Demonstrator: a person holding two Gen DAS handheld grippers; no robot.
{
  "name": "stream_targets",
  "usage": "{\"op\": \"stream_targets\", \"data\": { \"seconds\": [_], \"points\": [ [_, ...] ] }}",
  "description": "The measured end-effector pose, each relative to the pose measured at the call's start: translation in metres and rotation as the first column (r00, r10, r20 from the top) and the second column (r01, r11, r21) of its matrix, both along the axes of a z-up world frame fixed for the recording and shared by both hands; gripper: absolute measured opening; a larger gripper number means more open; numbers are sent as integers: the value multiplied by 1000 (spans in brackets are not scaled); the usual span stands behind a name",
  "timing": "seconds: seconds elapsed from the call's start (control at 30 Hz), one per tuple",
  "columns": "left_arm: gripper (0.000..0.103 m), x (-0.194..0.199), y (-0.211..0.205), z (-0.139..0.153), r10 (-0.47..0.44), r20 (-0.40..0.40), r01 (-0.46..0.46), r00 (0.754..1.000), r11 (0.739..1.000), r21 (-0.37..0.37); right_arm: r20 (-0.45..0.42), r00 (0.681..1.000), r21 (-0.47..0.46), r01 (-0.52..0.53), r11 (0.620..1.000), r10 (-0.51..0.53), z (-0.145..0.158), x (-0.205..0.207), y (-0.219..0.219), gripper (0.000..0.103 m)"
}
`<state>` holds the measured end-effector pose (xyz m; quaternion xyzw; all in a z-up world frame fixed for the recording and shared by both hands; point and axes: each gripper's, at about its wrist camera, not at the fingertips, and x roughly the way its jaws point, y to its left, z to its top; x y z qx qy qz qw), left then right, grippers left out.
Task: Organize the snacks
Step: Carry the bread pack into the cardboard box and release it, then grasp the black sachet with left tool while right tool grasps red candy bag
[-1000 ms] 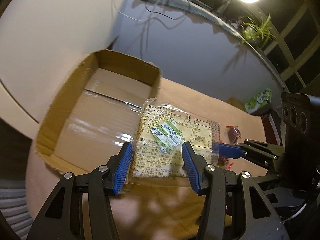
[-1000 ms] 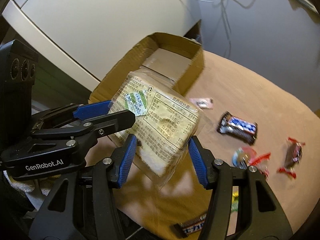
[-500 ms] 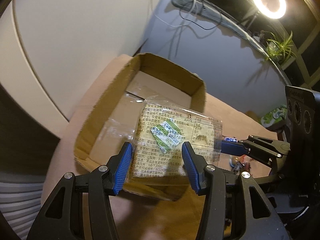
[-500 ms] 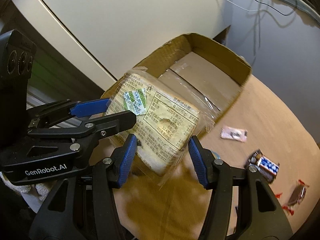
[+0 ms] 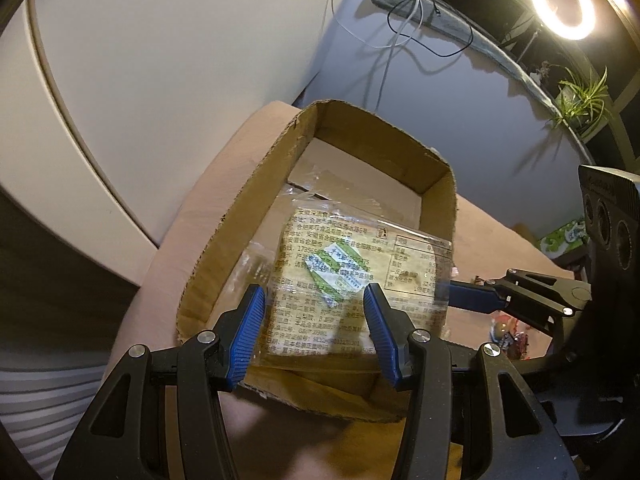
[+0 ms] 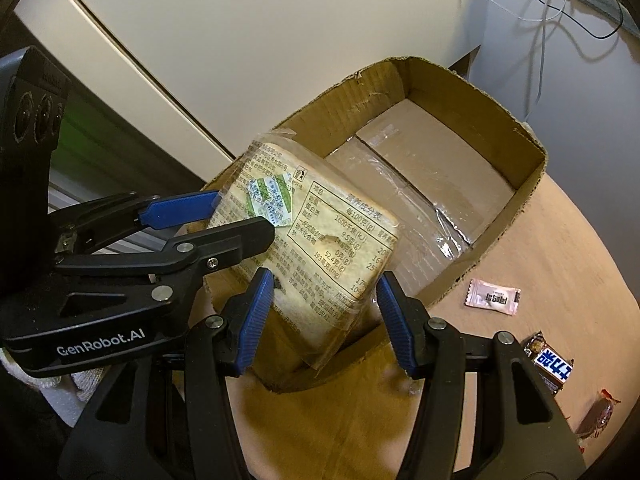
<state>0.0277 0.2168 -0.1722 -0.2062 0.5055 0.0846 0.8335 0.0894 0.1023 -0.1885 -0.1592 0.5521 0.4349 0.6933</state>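
Pinching the bread packet [image 5: 352, 280] between both tongs, left [image 5: 316, 336] and right [image 6: 324, 316], I held it above the cardboard box [image 6: 500, 128]'s near end. Its slippery wrapper risked sliding free, dropping crooked against the wall.

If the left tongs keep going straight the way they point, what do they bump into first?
The left tongs already grip the bread packet, which goes along. Next would probably come the floor of the cardboard box below it, though depth is hard to judge.
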Motion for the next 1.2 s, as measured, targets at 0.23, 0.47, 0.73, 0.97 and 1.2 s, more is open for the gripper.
{"op": "stream_targets", "data": {
  "seconds": [0.23,0.47,0.73,0.97,1.2],
  "points": [
    [49,3,2,-1,7,-10,-6,1000,999,36,12,1000,3,17,1000,-17,1,4,-4,62],
    [49,4,-2,0,-4,-7,5,1000,998,57,20,999,17,50,999,-50,6,8,-20,63],
    [52,2,-22,9,-52,15,51,999,995,84,77,989,31,123,992,-125,22,10,-63,71],
    [52,0,-53,21,-123,38,119,992,987,106,127,967,-4,223,975,-221,28,12,-124,72],
    [52,5,-98,22,-247,29,242,968,962,124,163,936,-99,330,939,-312,19,7,-197,77]
  ]
}}
